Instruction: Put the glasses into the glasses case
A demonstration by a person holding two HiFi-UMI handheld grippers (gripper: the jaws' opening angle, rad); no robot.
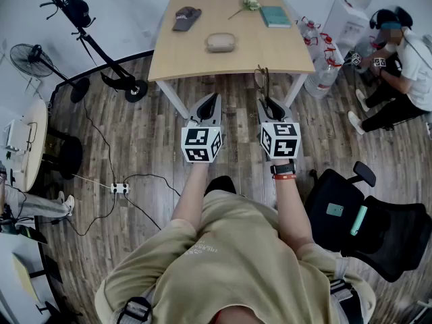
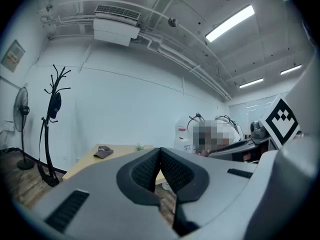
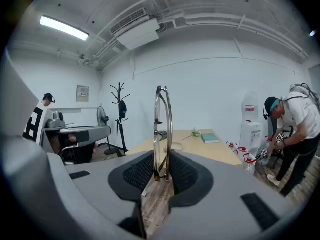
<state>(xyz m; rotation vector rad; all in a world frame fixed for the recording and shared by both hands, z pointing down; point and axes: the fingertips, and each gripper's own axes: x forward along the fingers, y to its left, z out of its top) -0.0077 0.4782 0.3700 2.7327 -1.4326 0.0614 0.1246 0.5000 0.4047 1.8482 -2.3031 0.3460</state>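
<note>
Thin metal-framed glasses (image 3: 158, 134), folded, stand upright on edge between the pads of my right gripper (image 3: 162, 165), which is clamped on the lower part of the frame. Held low and edge-on like this, I judge, the lenses go untouched and the long side is ready to lay into a case. Their destination, the beige oval glasses case (image 1: 221, 42), appears shut. It lies near the middle of the light wooden desk (image 1: 202, 65), well ahead of both grippers, which hang over the plank floor (image 1: 236, 123) short of the desk's near edge. My left gripper (image 2: 160, 159) has its jaws together on nothing, probably left empty so that it can open the case.
</note>
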